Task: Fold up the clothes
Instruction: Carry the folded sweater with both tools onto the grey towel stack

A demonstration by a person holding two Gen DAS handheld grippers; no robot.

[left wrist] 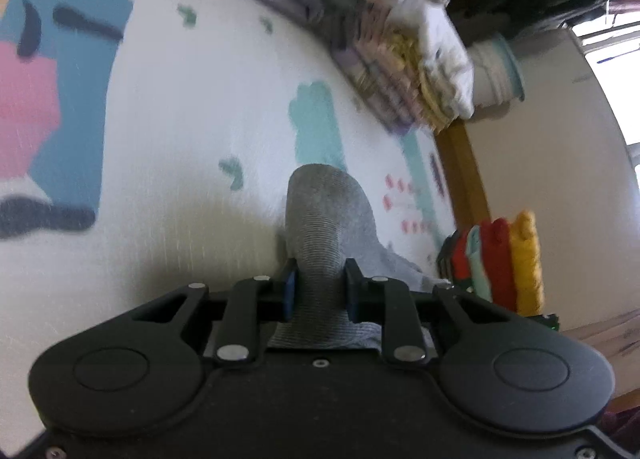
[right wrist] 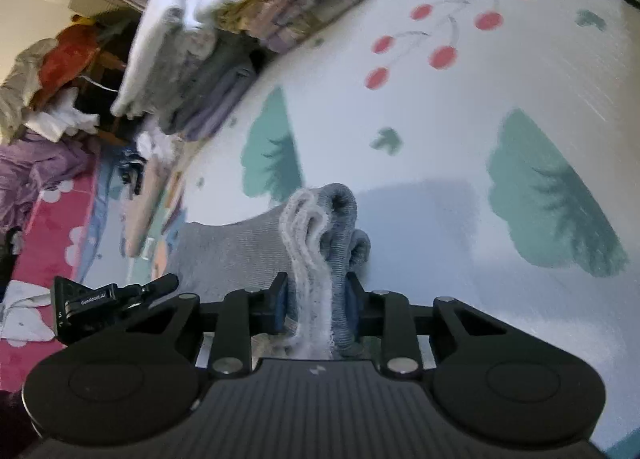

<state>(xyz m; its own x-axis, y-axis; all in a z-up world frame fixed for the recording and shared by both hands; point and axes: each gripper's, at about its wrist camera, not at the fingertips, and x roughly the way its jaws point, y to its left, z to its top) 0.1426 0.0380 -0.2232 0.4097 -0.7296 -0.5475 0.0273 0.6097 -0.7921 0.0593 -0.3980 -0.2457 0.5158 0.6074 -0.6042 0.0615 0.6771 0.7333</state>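
Observation:
A grey ribbed sock (left wrist: 324, 215) is pinched in my left gripper (left wrist: 319, 291), its rounded end sticking out ahead of the fingers over the white printed play mat (left wrist: 180, 119). My right gripper (right wrist: 316, 303) is shut on the bunched cuff end of the grey sock (right wrist: 320, 235), whose fuzzy white inside shows. The rest of the sock (right wrist: 232, 251) stretches left toward the other gripper's black body (right wrist: 104, 299). Both grippers hold the sock a little above the mat (right wrist: 440, 119).
Stacks of folded clothes (left wrist: 360, 19) lie on the mat's far edge, and show in the right wrist view (right wrist: 224, 39) too. A loose clothes pile (right wrist: 44, 79) lies beyond. Colourful stacked items (left wrist: 504, 263) sit at the right. A pink mat (right wrist: 48, 227) is at the left.

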